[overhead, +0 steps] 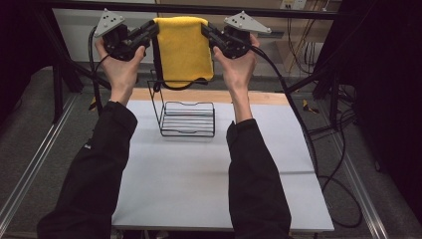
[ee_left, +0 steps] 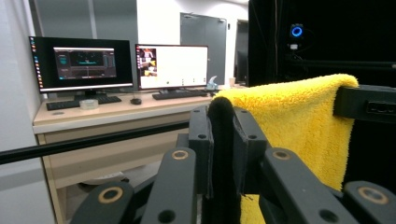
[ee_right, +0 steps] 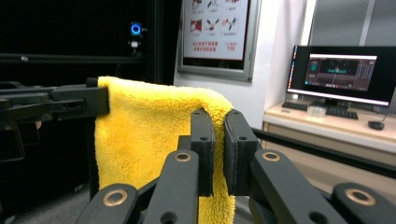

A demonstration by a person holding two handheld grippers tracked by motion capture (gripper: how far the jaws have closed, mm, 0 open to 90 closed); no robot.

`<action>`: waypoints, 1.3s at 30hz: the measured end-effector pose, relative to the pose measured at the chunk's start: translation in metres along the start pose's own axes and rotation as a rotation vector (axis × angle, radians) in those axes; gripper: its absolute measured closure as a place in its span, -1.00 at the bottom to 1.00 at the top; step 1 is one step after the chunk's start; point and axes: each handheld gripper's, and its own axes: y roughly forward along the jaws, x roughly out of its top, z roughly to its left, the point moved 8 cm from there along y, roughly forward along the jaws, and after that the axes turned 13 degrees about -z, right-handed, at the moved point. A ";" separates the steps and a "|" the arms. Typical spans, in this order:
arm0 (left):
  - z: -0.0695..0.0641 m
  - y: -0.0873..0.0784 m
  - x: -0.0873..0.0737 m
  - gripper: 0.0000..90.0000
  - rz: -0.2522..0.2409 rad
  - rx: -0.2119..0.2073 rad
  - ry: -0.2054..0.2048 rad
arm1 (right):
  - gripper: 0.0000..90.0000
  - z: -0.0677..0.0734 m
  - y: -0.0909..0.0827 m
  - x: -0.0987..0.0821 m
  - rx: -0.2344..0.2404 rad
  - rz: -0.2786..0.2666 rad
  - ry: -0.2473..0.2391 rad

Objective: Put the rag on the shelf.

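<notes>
A yellow fluffy towel [overhead: 184, 47] hangs spread between my two grippers, high above the table's far edge. My left gripper [overhead: 155, 27] is shut on its upper left corner, where a dark trim runs down the towel's side. At the upper right corner my right gripper [overhead: 205, 29] is shut on the cloth. In the left gripper view the jaws of the left gripper [ee_left: 222, 116] clamp the dark edge of the towel [ee_left: 289, 121]. The right gripper view has the right gripper [ee_right: 218, 119] pinching the towel [ee_right: 149, 135]. A black wire rack [overhead: 188, 119] stands below on the white table [overhead: 199, 179].
A black frame bar [overhead: 199, 10] crosses just behind the towel. Cables [overhead: 338, 164] trail on the floor to the table's right. A desk with monitors [ee_left: 84, 63] stands off to the side. A wooden strip [overhead: 259, 97] edges the table's far side.
</notes>
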 end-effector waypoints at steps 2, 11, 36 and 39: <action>-0.002 -0.005 -0.005 0.77 0.016 -0.010 0.008 | 0.86 0.001 -0.002 -0.002 0.002 0.009 -0.007; -0.005 -0.023 -0.025 0.76 0.074 -0.039 -0.006 | 0.86 0.010 -0.017 -0.027 0.023 0.069 0.011; -0.015 -0.058 -0.046 0.76 0.140 -0.090 0.018 | 0.85 0.033 -0.043 -0.043 0.063 0.104 -0.030; -0.018 -0.063 -0.050 0.75 0.157 -0.092 0.025 | 0.85 0.039 -0.047 -0.045 0.062 0.117 -0.037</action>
